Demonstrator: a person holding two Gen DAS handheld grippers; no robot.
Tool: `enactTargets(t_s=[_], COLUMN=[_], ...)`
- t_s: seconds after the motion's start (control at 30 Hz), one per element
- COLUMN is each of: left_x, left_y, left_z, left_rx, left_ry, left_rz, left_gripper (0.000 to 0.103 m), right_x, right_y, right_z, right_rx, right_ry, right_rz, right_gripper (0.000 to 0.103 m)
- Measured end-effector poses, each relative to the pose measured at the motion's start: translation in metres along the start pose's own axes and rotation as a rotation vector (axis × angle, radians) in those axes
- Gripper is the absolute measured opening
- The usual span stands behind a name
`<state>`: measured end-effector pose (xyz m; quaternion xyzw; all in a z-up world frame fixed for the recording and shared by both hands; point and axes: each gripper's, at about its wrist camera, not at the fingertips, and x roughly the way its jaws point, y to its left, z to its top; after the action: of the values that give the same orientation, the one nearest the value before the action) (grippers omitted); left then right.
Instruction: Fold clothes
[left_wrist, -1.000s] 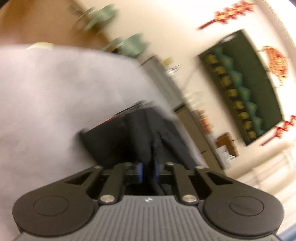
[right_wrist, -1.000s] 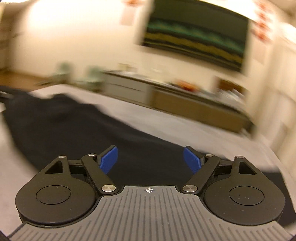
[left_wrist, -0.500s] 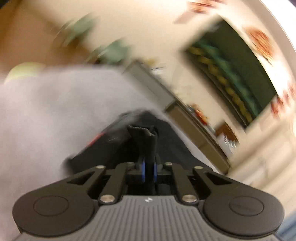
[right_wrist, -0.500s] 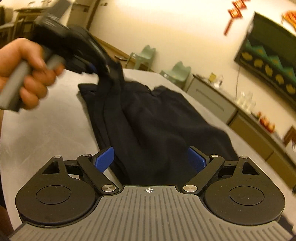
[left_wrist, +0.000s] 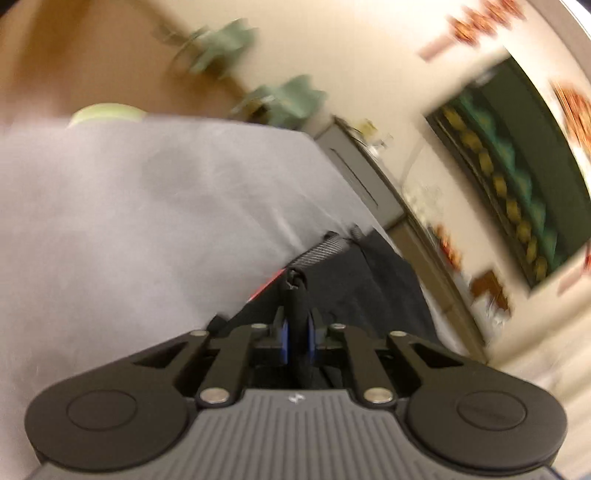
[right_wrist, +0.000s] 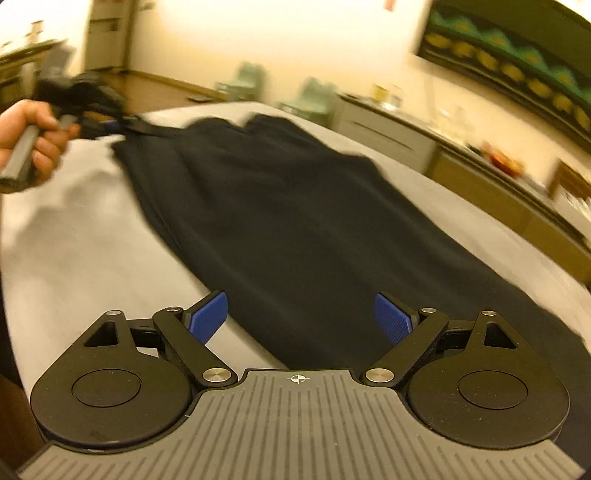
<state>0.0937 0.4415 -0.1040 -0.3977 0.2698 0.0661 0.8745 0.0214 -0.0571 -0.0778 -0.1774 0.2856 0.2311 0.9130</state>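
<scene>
Matt black cloth garment (right_wrist: 295, 221) on smooth grey tablecloth (right_wrist: 92, 240).

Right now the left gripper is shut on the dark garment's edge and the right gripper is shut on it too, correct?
Not quite. The right gripper is open above the dark garment, per the right wrist view. The left gripper is shut on its edge.

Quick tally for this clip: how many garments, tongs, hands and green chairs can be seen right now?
Dark garment: 1
Tongs: 2, left tongs shut on the garment's edge, right tongs open above it
Hand: 1, holding the left tongs
Green chairs: 2, blurred
Total: 6
</scene>
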Motion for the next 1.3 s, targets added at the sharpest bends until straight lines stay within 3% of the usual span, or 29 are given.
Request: enactTargets(t_s=[0.1, 0.2, 0.33, 0.43, 0.53, 0.73, 0.93, 0.97, 1.07, 1.1, 1.17, 1.2, 1.3], left_x=[-0.004, -0.017, -0.047, -0.049, -0.045, -0.034, -0.017, -0.016, -0.016, -0.016, -0.015, -0.014, -0.013], left_y=[0.002, 0.006, 0.005, 0.0, -0.012, -0.03, -0.041, -0.042, -0.042, -0.041, -0.044, -0.046, -0.051], left_z=[-0.005, -0.006, -0.011, -0.02, -0.032, -0.046, -0.049, -0.05, -0.05, -0.05, -0.05, -0.051, -0.051], left_rx=[-0.024, -0.082, -0.161, -0.162, -0.154, -0.125, -0.089, -0.081, -0.075, -0.075, -0.064, -0.058, -0.042], left_ry=[-0.003, -0.039, -0.064, -0.029, 0.018, 0.074, 0.091, 0.091, 0.088, 0.087, 0.085, 0.084, 0.082], left_rz=[0.002, 0.04, 0.105, 0.123, 0.091, 0.052, 0.022, 0.023, 0.021, 0.019, 0.033, 0.039, 0.059], left_gripper=[0.014, 0.026, 0.063, 0.063, 0.063, 0.064, 0.067, 0.067, 0.067, 0.067, 0.067, 0.068, 0.069], right_x=[-0.026, -0.052, -0.11, -0.153, -0.185, -0.172, -0.129, -0.121, -0.127, -0.125, -0.12, -0.115, -0.111], right_y=[-0.075, -0.153, -0.252, -0.29, -0.317, -0.326, -0.368, -0.376, -0.386, -0.388, -0.392, -0.394, -0.4], right_z=[-0.029, -0.058, -0.12, -0.181, -0.234, -0.257, -0.235, -0.229, -0.208, -0.207, -0.208, -0.213, -0.222], right_rx=[0.241, 0.575, 1.078, 1.359, 1.579, 1.626, 1.561, 1.531, 1.381, 1.366, 1.348, 1.354, 1.366], right_ry=[0.029, 0.021, -0.109, -0.183, -0.227, -0.145, -0.126, -0.11, -0.134, -0.114, -0.064, -0.027, 0.0], right_rz=[-0.088, -0.166, -0.256, -0.342, -0.41, -0.375, -0.322, -0.317, -0.427, -0.434, -0.447, -0.453, -0.451], right_gripper=[0.09, 0.09, 0.09, 0.09, 0.088, 0.087, 0.088, 0.082, 0.075, 0.069, 0.021, 0.013, 0.008])
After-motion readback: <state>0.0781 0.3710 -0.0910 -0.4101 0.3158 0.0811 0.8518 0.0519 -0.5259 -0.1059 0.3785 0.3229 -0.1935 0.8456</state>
